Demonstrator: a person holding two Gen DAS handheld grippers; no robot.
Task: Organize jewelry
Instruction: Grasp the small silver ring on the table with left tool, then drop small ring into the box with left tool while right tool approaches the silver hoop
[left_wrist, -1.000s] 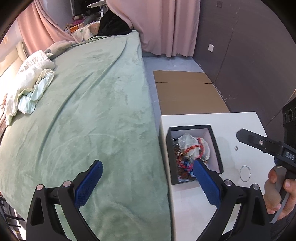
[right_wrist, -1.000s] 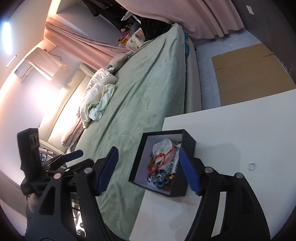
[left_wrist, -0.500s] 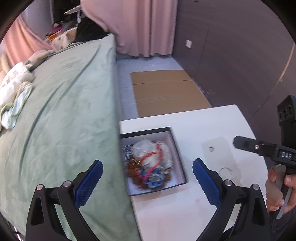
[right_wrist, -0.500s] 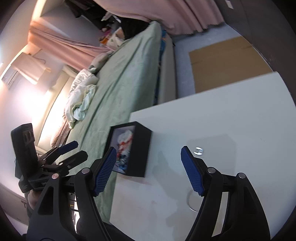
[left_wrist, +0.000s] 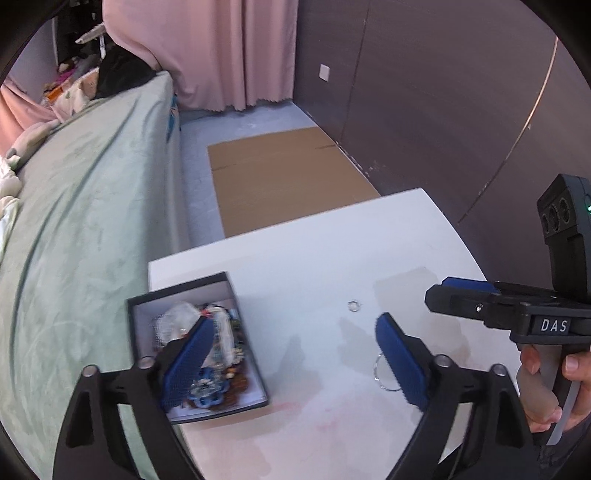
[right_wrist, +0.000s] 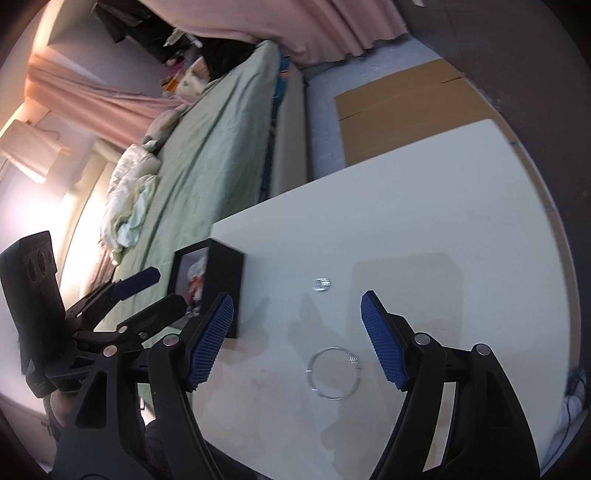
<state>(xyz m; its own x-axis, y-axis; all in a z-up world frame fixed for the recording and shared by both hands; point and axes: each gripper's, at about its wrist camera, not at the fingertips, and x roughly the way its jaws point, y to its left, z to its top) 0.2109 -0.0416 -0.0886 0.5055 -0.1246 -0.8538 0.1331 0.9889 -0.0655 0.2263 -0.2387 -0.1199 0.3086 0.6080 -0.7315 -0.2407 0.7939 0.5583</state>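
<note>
A black box (left_wrist: 236, 306) with a white lining holds a tangle of red, blue and clear jewelry (left_wrist: 218, 354); it stands at the left edge of the white table (left_wrist: 314, 266). It also shows in the right wrist view (right_wrist: 223, 277). A small silver ring (left_wrist: 354, 305) (right_wrist: 321, 284) and a thin wire bangle (left_wrist: 386, 376) (right_wrist: 334, 372) lie loose on the table. My left gripper (left_wrist: 293, 363) is open and empty, between the box and the bangle. My right gripper (right_wrist: 301, 341) is open and empty, just above the bangle; it also shows in the left wrist view (left_wrist: 461, 295).
A bed with a green cover (left_wrist: 81, 206) runs along the table's left side. A flat cardboard sheet (left_wrist: 284, 177) lies on the floor beyond the table. A dark wall (left_wrist: 443, 110) stands to the right, pink curtains (left_wrist: 207, 51) at the back.
Both grippers have swung right, from over the box toward the loose ring and bangle. The box now sits to the left in both views. Both stay open.
</note>
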